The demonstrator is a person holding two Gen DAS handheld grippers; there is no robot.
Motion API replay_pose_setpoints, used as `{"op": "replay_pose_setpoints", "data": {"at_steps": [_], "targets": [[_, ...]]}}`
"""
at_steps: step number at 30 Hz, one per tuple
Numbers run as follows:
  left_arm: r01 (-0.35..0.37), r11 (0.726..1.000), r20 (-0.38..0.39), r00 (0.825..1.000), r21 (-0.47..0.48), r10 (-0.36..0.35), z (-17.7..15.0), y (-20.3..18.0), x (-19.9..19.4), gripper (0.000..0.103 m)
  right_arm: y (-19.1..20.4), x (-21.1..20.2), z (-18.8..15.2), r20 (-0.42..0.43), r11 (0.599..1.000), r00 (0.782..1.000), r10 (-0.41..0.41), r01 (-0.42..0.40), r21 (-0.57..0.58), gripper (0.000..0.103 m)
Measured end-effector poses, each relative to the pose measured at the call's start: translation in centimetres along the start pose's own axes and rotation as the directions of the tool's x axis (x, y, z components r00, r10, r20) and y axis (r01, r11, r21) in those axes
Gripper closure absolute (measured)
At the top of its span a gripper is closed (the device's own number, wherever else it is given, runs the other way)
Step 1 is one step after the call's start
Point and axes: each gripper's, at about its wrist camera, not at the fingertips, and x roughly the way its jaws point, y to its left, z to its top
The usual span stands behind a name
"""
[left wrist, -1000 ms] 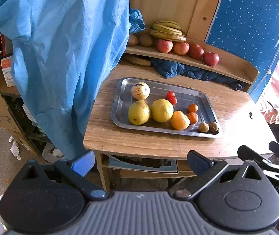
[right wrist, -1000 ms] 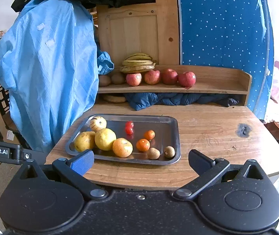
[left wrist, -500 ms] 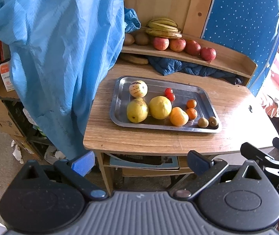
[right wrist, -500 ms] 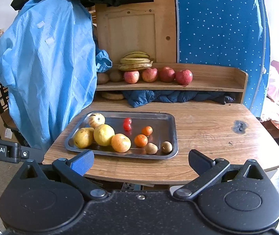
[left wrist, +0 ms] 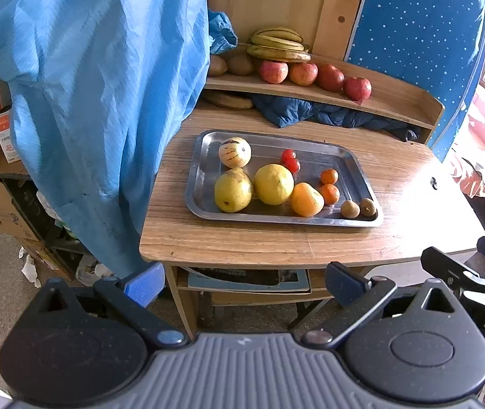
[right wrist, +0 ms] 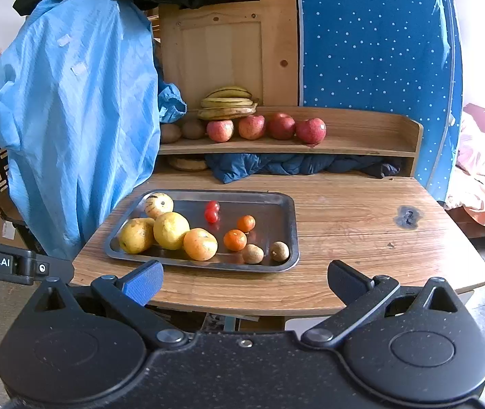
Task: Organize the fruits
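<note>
left claw (left wrist: 244, 281) wide open and empty, right claw (right wrist: 245, 279) likewise, fruit-filled steel tray (right wrist: 288, 204) mid-frame on table (right wrist: 361, 225), apples (right wrist: 266, 127) on shelf above

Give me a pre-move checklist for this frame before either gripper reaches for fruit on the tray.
1. Left gripper open and empty: ok.
2. Right gripper open and empty: ok.
3. Tray flat on the table: ok.
4. Tray fruit within grasp: not ok; both grippers are short of the table edge.
5. Free space on the shelf right of the apples: ok.
6. Intended sorting rule: cannot tell.
</note>
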Motion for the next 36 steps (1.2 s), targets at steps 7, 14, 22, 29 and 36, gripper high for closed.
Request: {"op": "replay_pose_setpoints", "data": {"at_steps": [7, 14, 22, 29, 36], "targets": [[-0.001, 1.000, -0.003, 1.000, 0.006, 0.001, 0.06, -0.25, 0.04, 0.001, -0.09, 0.03, -0.02, -0.001, 1.000, 1.000, -0.001, 0.001, -0.001, 0.001], [0.001, 1.000, -0.003, 1.000, 0.008, -0.001, 0.10, -0.44, 0.16, 0.001, -0.23, 0.02, 0.03, 0.003, 1.000, 1.000, 0.005, -0.005, 0.004, 0.001], [0.001, 1.000, -0.005, 1.000, 0.008, -0.001, 0.18, -0.49, 0.28, 0.001, -0.33, 0.21, 0.05, -0.001, 1.000, 1.000, 0.004, -0.004, 0.006, 0.001], [0.003, 1.000, -0.007, 1.000, 0.009, -0.003, 0.15, -0.52, 0.42, 0.001, -0.44, 0.32, 0.10, -0.002, 1.000, 1.000, 0.004, -0.004, 0.007, 0.001], [0.003, 1.000, -0.007, 1.000, 0.009, -0.003, 0.19, -0.54, 0.42, 0.001, -0.42, 0.39, 0.14, -0.002, 1.000, 1.000, 0.003, -0.003, 0.009, 0.001]]}}
